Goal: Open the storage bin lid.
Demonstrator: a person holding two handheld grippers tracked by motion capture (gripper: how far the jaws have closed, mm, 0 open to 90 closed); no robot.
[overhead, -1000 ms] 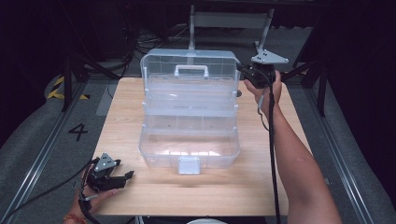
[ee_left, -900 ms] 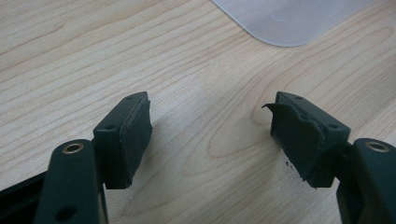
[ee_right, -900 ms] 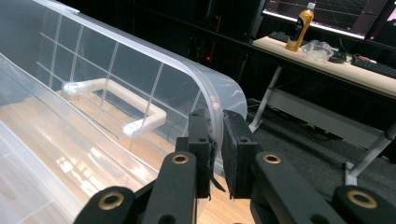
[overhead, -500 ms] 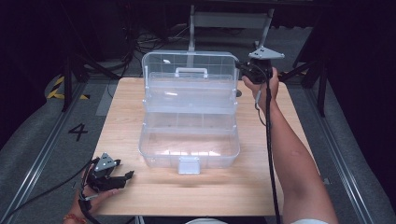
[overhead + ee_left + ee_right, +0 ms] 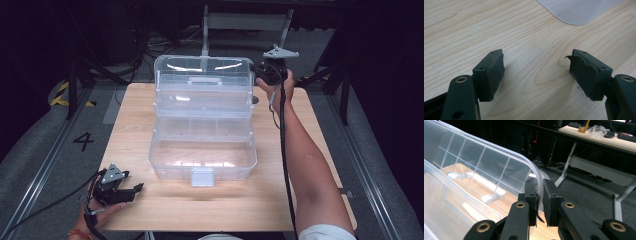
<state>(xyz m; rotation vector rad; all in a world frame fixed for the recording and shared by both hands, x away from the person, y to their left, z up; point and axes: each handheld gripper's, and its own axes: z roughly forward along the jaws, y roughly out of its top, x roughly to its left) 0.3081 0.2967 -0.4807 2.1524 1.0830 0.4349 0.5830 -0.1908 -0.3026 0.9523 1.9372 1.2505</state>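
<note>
A clear plastic storage box [image 5: 202, 162] stands open in the middle of the wooden table [image 5: 310, 150], its tiered tray stepped back and its lid [image 5: 202, 75] raised at the far side. My right gripper [image 5: 261, 74] is at the lid's far right corner, shut on the lid's rim; in the right gripper view the jaws [image 5: 540, 195] pinch the curved edge of the lid [image 5: 486, 162]. My left gripper [image 5: 136, 190] rests at the table's front left, open, with bare wood between its pads [image 5: 536, 72]. A corner of the box [image 5: 579, 10] lies ahead of it.
A white latch [image 5: 202, 176] sticks out of the box's front wall. Beyond the table are a metal frame [image 5: 245, 22], cables and dark floor. A floor mark "4" [image 5: 83, 141] lies left of the table. Another desk [image 5: 599, 137] stands farther back.
My right gripper has shifted slightly up and farther back with the lid's corner held. The left gripper has stayed put.
</note>
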